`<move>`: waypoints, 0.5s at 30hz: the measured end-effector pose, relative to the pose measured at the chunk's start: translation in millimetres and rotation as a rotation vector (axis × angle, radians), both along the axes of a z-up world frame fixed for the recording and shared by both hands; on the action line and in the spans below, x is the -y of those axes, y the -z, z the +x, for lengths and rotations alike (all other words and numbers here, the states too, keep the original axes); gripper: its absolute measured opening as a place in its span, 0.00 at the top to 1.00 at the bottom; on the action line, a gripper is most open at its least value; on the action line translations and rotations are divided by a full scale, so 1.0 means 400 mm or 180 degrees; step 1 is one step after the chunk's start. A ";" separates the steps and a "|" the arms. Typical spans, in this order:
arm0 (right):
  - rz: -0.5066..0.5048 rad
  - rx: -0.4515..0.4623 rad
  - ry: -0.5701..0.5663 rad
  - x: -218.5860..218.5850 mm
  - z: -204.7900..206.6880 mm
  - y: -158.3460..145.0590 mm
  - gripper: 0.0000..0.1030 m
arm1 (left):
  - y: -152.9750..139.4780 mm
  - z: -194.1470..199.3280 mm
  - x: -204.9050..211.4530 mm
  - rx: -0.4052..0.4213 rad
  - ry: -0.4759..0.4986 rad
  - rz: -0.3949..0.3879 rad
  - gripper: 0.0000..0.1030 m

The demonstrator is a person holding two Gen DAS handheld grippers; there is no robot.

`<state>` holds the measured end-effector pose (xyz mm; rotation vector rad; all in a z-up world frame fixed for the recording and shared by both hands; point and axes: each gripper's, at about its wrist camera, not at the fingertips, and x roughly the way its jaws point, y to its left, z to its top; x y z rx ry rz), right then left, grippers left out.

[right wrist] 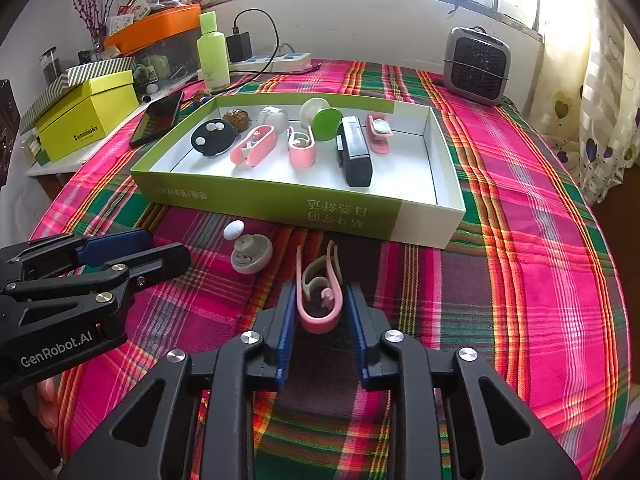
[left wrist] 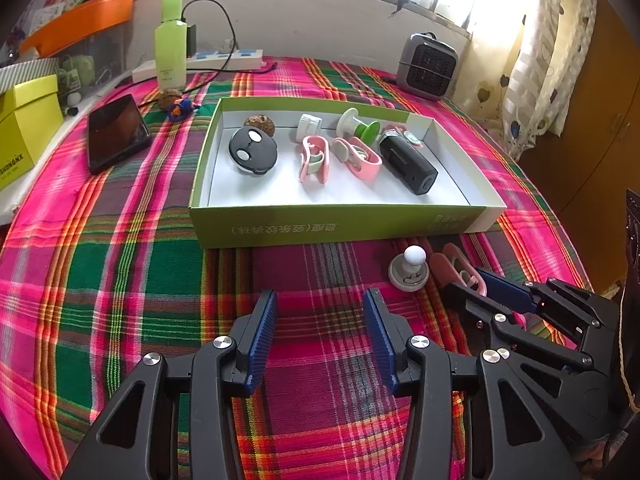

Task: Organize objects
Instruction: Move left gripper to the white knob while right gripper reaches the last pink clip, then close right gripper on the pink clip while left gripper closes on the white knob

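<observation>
A pink hair clip (right wrist: 320, 312) with a grey inner tongue lies on the plaid cloth, just in front of the shallow green box (right wrist: 260, 200). My right gripper (right wrist: 320, 294) is shut on the clip, a blue pad pressing each side. In the left wrist view this gripper (left wrist: 466, 282) comes in from the right with the clip (left wrist: 454, 258) poking out ahead of it. My left gripper (left wrist: 320, 300) hovers open over bare cloth with nothing between its pads. A grey disc with a white ball knob (left wrist: 409, 274) sits between the two grippers. The box (left wrist: 340, 226) holds pink clips, a black round case and a black cylinder.
A phone (left wrist: 116, 132), a green bottle (left wrist: 171, 46) and a power strip (left wrist: 208, 62) lie behind the box at the left. A small grey heater (left wrist: 428, 66) stands at the back right. Yellow and orange boxes (right wrist: 86, 114) crowd the left side. A curtain hangs on the right.
</observation>
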<state>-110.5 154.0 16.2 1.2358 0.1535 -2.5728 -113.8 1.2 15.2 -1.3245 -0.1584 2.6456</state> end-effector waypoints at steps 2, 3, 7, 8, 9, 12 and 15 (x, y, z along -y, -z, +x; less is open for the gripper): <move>-0.0006 0.0000 0.0016 -0.006 0.000 0.000 0.77 | 0.001 -0.001 -0.004 0.0003 0.0019 0.0000 0.58; -0.0012 0.0001 0.0022 -0.009 0.001 0.000 0.77 | 0.001 -0.001 -0.007 0.0005 0.0031 0.0005 0.58; -0.0017 0.0000 0.0026 -0.021 0.003 -0.001 0.77 | -0.001 -0.001 -0.019 0.0006 0.0099 0.0046 0.58; -0.0006 -0.0002 0.0027 -0.023 0.004 -0.001 0.77 | -0.001 -0.001 -0.022 0.0004 0.0123 0.0056 0.58; -0.0001 -0.0003 0.0025 -0.026 0.005 -0.001 0.77 | -0.001 -0.003 -0.026 0.0008 0.0143 0.0067 0.57; 0.0013 -0.0006 0.0025 -0.038 0.009 -0.001 0.77 | -0.003 -0.004 -0.039 0.0008 0.0206 0.0127 0.53; 0.0012 -0.0010 0.0054 -0.050 0.013 -0.002 0.77 | -0.002 -0.008 -0.054 0.0020 0.0252 0.0134 0.53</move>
